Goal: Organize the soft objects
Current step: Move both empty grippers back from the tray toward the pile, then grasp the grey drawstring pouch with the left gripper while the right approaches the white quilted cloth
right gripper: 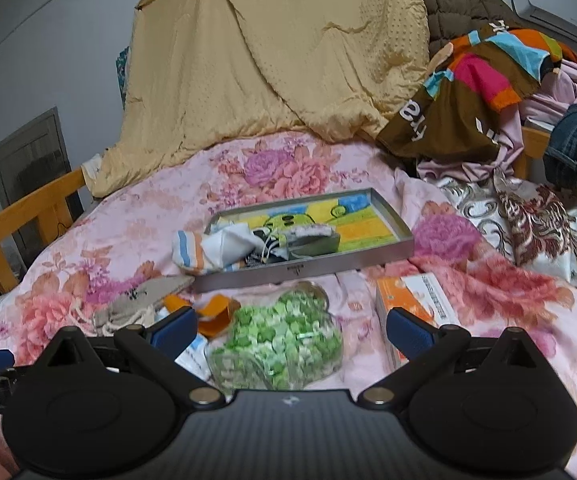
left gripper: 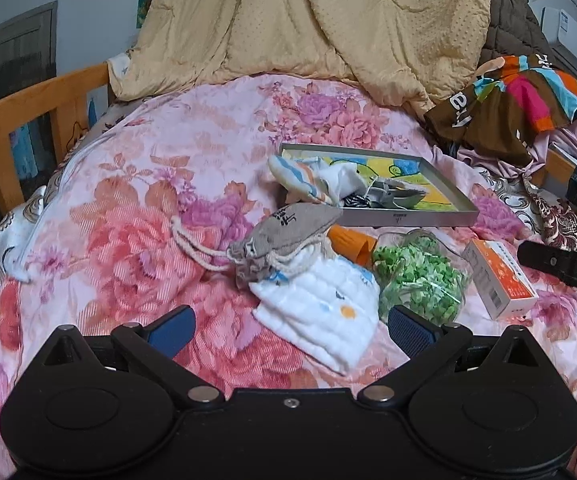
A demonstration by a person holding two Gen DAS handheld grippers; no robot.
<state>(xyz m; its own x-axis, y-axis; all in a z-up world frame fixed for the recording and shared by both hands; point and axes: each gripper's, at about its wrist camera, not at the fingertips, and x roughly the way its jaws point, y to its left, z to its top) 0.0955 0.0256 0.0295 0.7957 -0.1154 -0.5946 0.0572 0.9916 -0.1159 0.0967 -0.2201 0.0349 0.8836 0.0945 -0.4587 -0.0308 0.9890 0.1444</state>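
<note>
Left wrist view: both grippers hang over the bed with wide-open jaws, holding nothing.

Everything sorts itself around the grey tray (left gripper: 404, 216) on the floral bedspread (left gripper: 136, 200): a striped sock (left gripper: 300, 178) already droops over its near-left corner, half in, which suggests the tray is the collecting place. Just in front of the tray lie the loose things, a grey drawstring pouch (left gripper: 284, 228), a white quilted cloth (left gripper: 324, 308) under its cords, a clear bag of green pieces (left gripper: 420, 276) and an orange-and-white box (left gripper: 500, 280). The left gripper (left gripper: 292, 332) is held low and level, its jaws bracketing the white cloth without touching. The right gripper (right gripper: 292, 328) likewise straddles the green bag, pointed toward the tray; I'd guess each is lining up a pick.
</note>
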